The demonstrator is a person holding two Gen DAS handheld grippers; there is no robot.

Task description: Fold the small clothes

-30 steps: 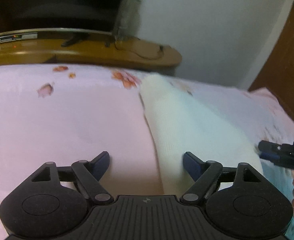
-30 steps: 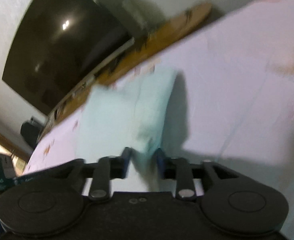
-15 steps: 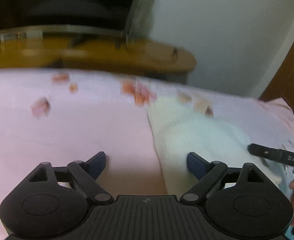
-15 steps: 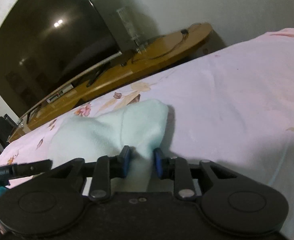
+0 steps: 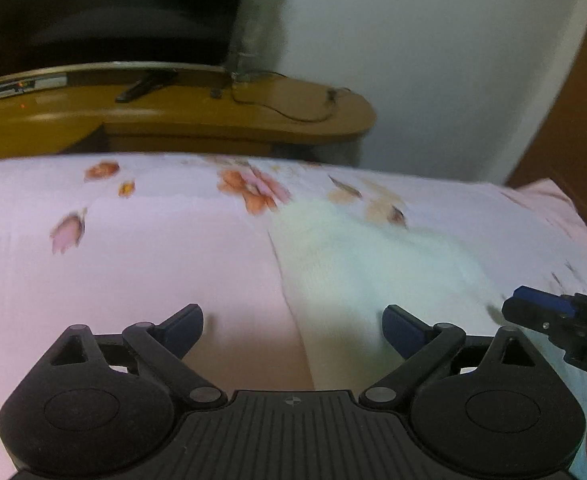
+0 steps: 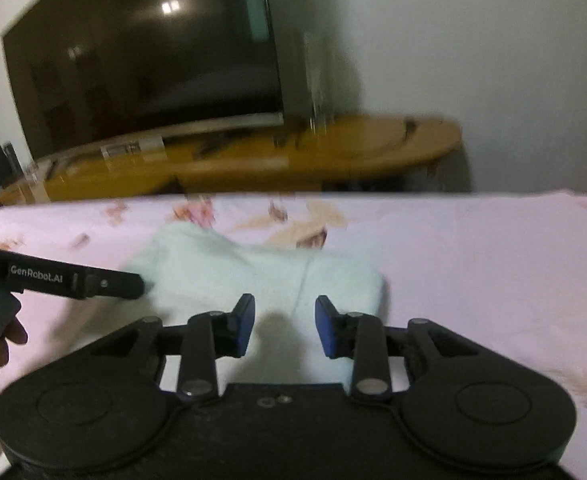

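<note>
A small pale mint garment (image 5: 357,264) lies folded flat on the pink floral bed sheet (image 5: 133,264); it also shows in the right wrist view (image 6: 229,272). My left gripper (image 5: 293,328) is open and empty, its jaws wide apart just short of the garment's near left edge. My right gripper (image 6: 284,322) is open and empty, hovering over the garment's near edge. The right gripper's tip shows in the left wrist view (image 5: 533,308), and the left gripper's tip shows in the right wrist view (image 6: 133,284).
A wooden TV stand (image 6: 253,160) with a large dark television (image 6: 141,60) stands beyond the bed's far edge. Cables and a remote (image 5: 145,86) lie on the stand. A white wall and a brown door (image 5: 573,120) are at the right.
My right gripper has let go of the garment and opened. The garment has dropped from held up to lying flat on the sheet. My left gripper has stayed open and drawn back slightly.
</note>
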